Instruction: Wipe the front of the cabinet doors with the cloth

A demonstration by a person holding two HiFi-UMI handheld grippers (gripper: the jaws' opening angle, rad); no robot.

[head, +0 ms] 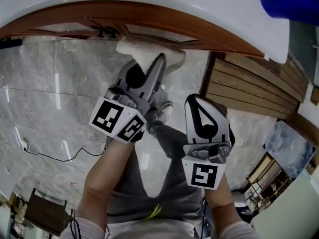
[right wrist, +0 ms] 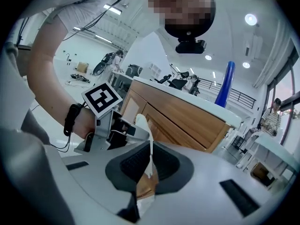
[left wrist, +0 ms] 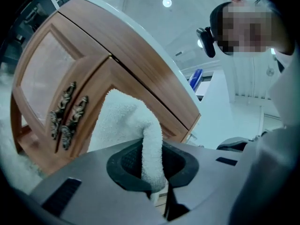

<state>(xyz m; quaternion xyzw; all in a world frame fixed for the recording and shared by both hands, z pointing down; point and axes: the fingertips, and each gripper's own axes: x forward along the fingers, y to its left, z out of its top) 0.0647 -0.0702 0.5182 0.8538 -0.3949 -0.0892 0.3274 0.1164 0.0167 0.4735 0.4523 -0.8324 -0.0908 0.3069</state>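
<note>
The left gripper (left wrist: pixel 151 172) is clamping a white cloth (left wrist: pixel 124 121) and pressing it against the right-hand cabinet door (left wrist: pixel 96 83). The cloth is lying just beside the paired ornate handles (left wrist: pixel 68 116) and directly below the front edge of the white countertop (head: pixel 149 4). The right gripper (right wrist: pixel 150 161) is hovering beside the left one, back from the doors, with its jaws drawn together. A pale sliver along their seam is probably the cloth beyond. A blue container (head: pixel 291 1) is standing at the countertop's right end.
</note>
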